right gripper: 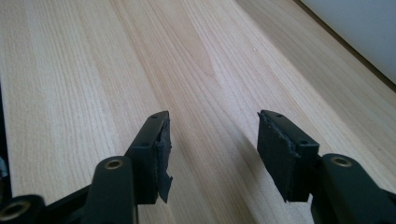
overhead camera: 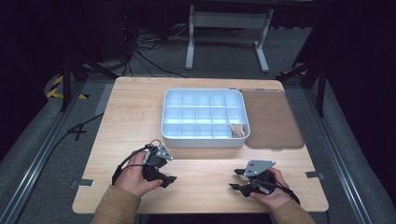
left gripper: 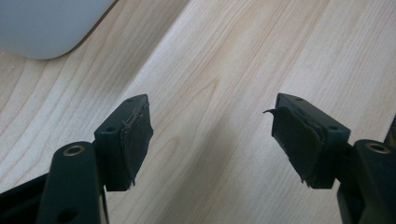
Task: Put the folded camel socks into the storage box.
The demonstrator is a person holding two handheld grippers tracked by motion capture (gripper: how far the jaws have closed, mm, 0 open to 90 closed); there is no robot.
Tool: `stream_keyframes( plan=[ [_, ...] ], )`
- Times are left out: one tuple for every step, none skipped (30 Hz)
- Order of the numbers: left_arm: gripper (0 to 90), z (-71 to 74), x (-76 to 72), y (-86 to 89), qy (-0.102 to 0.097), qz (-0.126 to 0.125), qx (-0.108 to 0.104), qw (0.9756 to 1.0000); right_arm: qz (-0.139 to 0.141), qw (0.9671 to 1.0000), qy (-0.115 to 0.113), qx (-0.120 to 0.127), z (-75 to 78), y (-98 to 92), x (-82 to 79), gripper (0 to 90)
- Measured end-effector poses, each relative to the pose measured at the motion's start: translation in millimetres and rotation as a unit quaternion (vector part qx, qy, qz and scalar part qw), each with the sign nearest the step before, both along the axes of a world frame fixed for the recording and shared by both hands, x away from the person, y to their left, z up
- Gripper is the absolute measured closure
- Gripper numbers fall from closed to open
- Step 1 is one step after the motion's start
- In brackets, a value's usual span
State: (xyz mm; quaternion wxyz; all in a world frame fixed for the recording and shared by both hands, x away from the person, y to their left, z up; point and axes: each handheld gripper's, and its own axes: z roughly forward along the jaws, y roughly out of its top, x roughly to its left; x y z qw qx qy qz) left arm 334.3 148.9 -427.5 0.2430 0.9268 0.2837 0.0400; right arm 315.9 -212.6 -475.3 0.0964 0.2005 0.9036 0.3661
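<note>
Both my grippers, left (overhead camera: 169,173) and right (overhead camera: 235,179), rest low over the tabletop (overhead camera: 140,116) with jaws spread wide, nothing between them; the small tan object (overhead camera: 237,131) lies well beyond, in the white tray's (overhead camera: 204,139) near-right compartment

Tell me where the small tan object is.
In the high view, the small tan object sits in the white divided tray's near-right corner compartment.
</note>
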Motion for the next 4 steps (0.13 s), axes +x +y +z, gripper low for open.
stream_keyframes(
  plan=[
    [28.9, -1.0, -0.1, 1.0, -0.001, 0.002, -0.001, 1.0, -0.001, 1.0, 0.003, 0.002, -0.5, 0.0, 0.1, 45.2],
    [28.6, -1.0, -0.1, 1.0, -0.001, 0.002, -0.001, 1.0, -0.001, 1.0, 0.003, 0.002, -0.5, 0.0, 0.1, 45.2],
    [28.6, -2.0, 0.2, 2.1, -0.003, 0.002, -0.003, 1.0, 0.0, 1.0, 0.003, 0.003, -0.5, -0.1, 0.3, 45.1],
    [27.9, -3.3, 0.4, 3.3, -0.003, 0.002, -0.006, 1.0, -0.001, 1.0, 0.002, 0.009, 0.3, -0.9, 1.2, 44.8]
  ],
)
